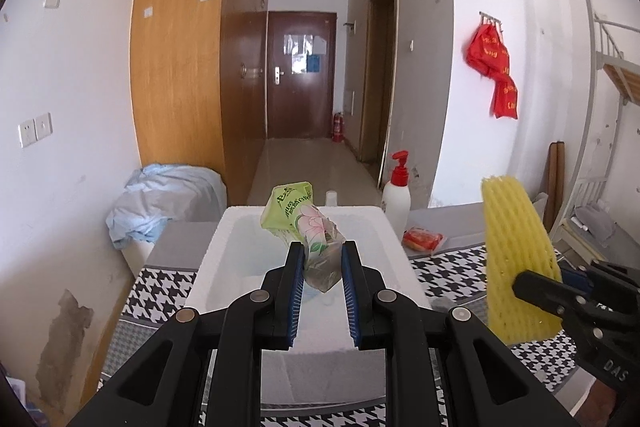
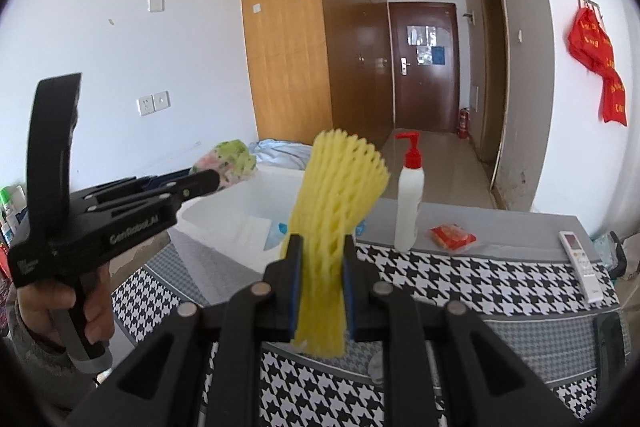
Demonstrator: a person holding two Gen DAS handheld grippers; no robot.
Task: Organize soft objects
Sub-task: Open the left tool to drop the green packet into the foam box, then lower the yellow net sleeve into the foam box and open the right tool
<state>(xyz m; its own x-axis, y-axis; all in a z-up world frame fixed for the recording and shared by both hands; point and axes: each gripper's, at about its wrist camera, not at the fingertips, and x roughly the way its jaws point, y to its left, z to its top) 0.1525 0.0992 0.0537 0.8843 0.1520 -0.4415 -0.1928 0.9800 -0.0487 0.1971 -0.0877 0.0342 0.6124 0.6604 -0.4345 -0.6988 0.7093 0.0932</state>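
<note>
i have the left gripper (image 1: 322, 263) clenched on a floral green plastic tissue pack (image 1: 304, 223) above the white foam box (image 1: 216, 247) at the surface's far-left corner. my right gripper (image 2: 320, 259) grips a yellow foam mesh sleeve (image 2: 336, 195) beside it. next, i judge: lower both in, then release.

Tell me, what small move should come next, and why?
Probably ease the left gripper forward and down, then let go: its tissue pack hangs over the open white foam box, while the right gripper holds the yellow foam net short of it.

White walls (image 1: 60, 75), wooden wardrobe (image 1: 180, 67), brown door (image 1: 300, 75).
</note>
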